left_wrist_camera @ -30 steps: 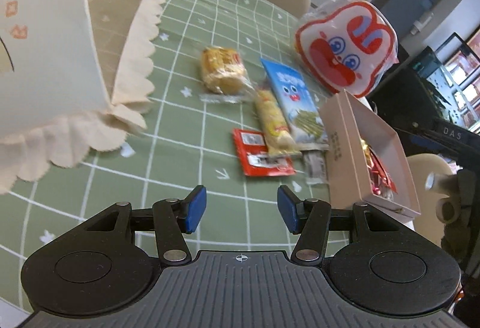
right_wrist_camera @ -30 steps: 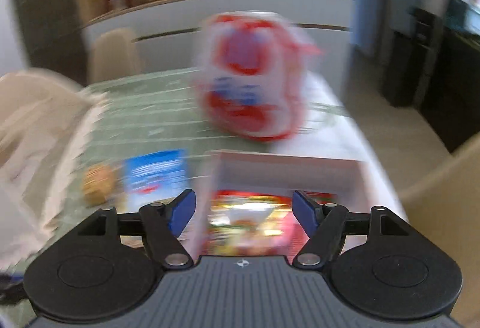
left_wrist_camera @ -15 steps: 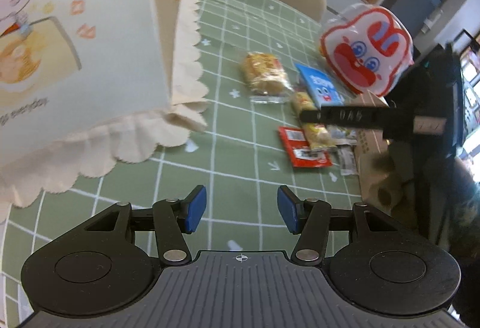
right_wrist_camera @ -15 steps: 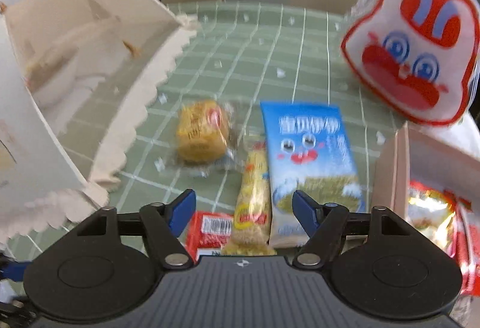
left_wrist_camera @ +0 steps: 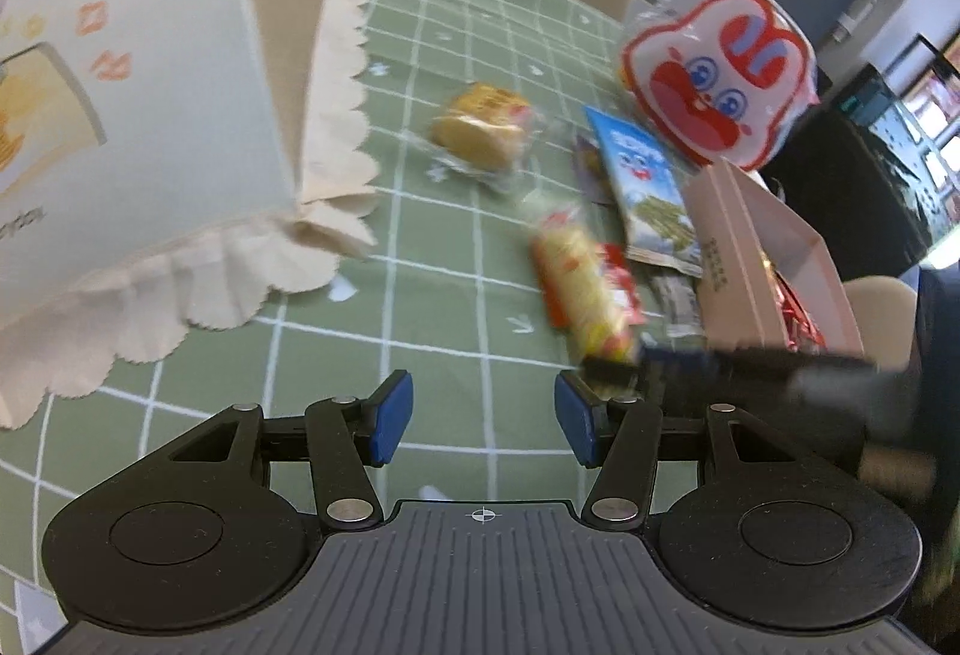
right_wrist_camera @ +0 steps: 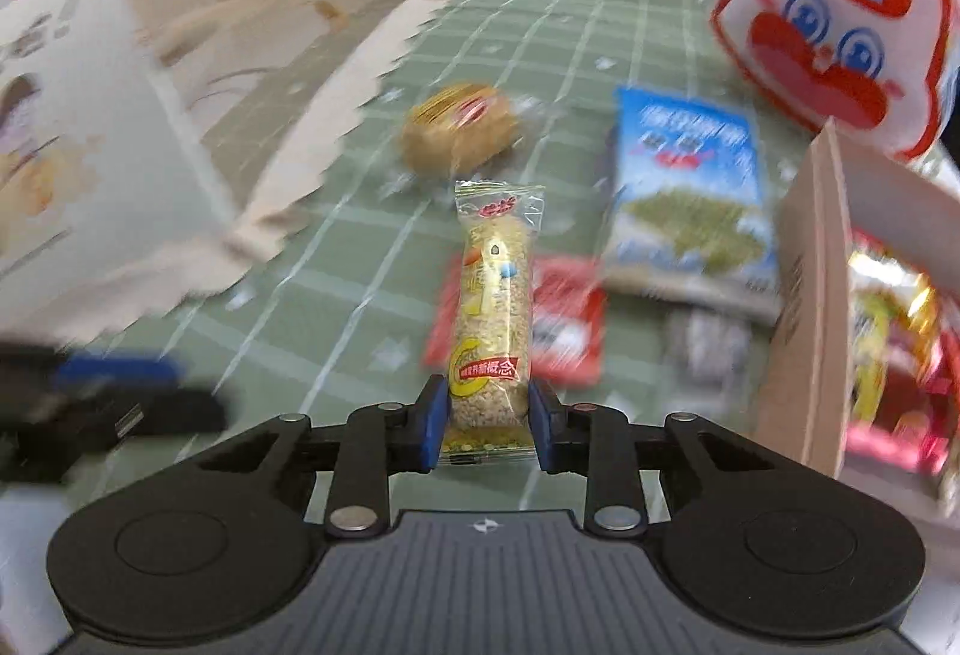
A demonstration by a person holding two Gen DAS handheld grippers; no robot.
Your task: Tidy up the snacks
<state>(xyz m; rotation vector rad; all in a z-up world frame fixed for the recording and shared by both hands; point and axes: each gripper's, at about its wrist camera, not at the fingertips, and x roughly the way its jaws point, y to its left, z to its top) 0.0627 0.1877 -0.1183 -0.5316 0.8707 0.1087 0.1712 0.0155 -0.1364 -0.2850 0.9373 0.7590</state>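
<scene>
A second ago the right gripper [right_wrist_camera: 488, 430] hung over the pink box; now its fingers are closing on the near end of the yellow grain bar [right_wrist_camera: 491, 319], low in the centre of the right wrist view, so a pick-up looks under way. The left gripper [left_wrist_camera: 483, 418] waits wide open and empty. The paper bag [right_wrist_camera: 180, 115] crowds the upper left, the pink box [right_wrist_camera: 810, 307] the right edge; open green desk [left_wrist_camera: 420, 295] lies between.

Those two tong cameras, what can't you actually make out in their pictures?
- Pink box contents: right view, cut off by the edge and blurred.
- Red packet: right view, partly covered by the grain bar, which sits in the closing right tongs.
- Paper bag interior: left view shows only its outside.
</scene>
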